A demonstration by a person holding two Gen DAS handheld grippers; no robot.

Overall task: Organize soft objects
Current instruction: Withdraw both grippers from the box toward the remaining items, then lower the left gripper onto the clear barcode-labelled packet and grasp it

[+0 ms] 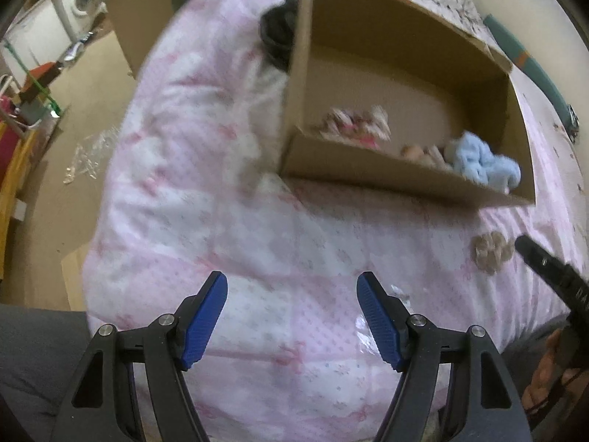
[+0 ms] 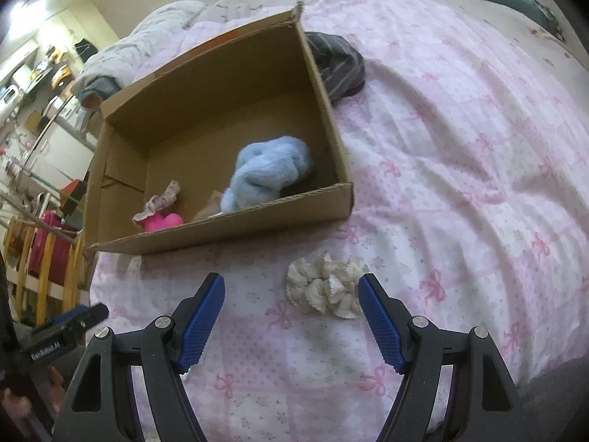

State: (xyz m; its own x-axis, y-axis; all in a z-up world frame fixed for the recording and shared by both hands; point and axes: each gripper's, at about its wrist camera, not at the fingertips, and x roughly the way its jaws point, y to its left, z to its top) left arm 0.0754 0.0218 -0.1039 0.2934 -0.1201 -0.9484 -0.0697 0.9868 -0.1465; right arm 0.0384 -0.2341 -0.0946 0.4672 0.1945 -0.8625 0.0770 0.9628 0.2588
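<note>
A cardboard box (image 2: 235,228) lies on a pink bedspread; it also shows in the left wrist view (image 1: 368,169). Inside are a light blue fluffy item (image 2: 265,169), a pink item with a frilly scrunchie (image 2: 162,217), seen blurred in the left wrist view (image 1: 482,162). A cream scrunchie (image 2: 325,287) lies on the bedspread just before my right gripper (image 2: 291,294), which is open and empty. The scrunchie shows at the right in the left wrist view (image 1: 491,250). My left gripper (image 1: 292,294) is open and empty above bare bedspread.
A dark striped cloth (image 2: 338,62) lies behind the box's right corner. A black item (image 1: 279,37) sits at the box's left side. The bed edge drops to a cluttered floor (image 1: 73,118) at left, with a washing machine (image 1: 79,0) beyond.
</note>
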